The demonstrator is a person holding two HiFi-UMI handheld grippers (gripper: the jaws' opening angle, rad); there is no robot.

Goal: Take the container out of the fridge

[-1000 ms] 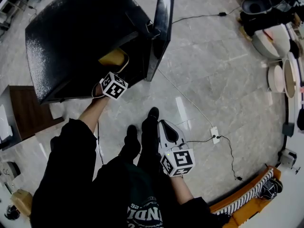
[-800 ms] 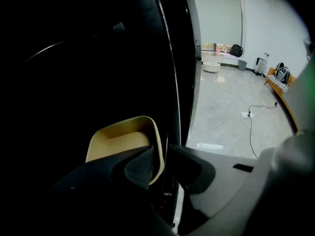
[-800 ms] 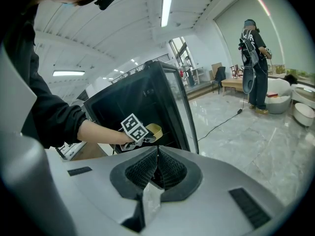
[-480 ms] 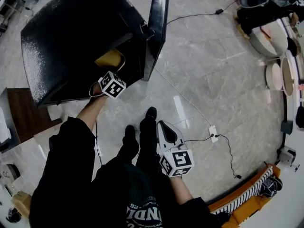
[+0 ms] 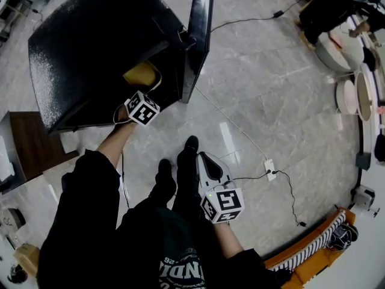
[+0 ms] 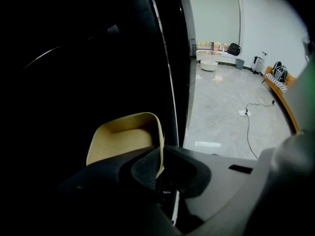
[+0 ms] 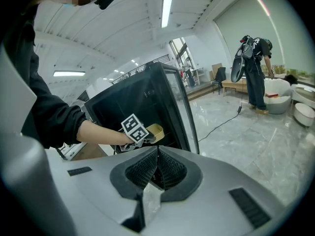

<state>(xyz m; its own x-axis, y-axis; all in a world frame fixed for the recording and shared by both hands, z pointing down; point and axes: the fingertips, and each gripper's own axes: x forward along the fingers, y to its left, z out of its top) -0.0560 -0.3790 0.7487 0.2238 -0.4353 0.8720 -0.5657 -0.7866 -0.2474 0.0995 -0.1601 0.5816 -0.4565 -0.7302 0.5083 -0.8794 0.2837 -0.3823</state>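
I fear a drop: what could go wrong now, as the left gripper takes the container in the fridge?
The left gripper is closing its jaws on one thin wall of the container; it may tilt or slip when pulled.
The container sits close to the open fridge door and could catch on it.
A cable lies on the floor near the person's feet; stepping back might snag it.

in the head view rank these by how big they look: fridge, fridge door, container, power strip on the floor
1. fridge
2. fridge door, seen edge-on
3. container, only partly showing inside the fridge
4. power strip
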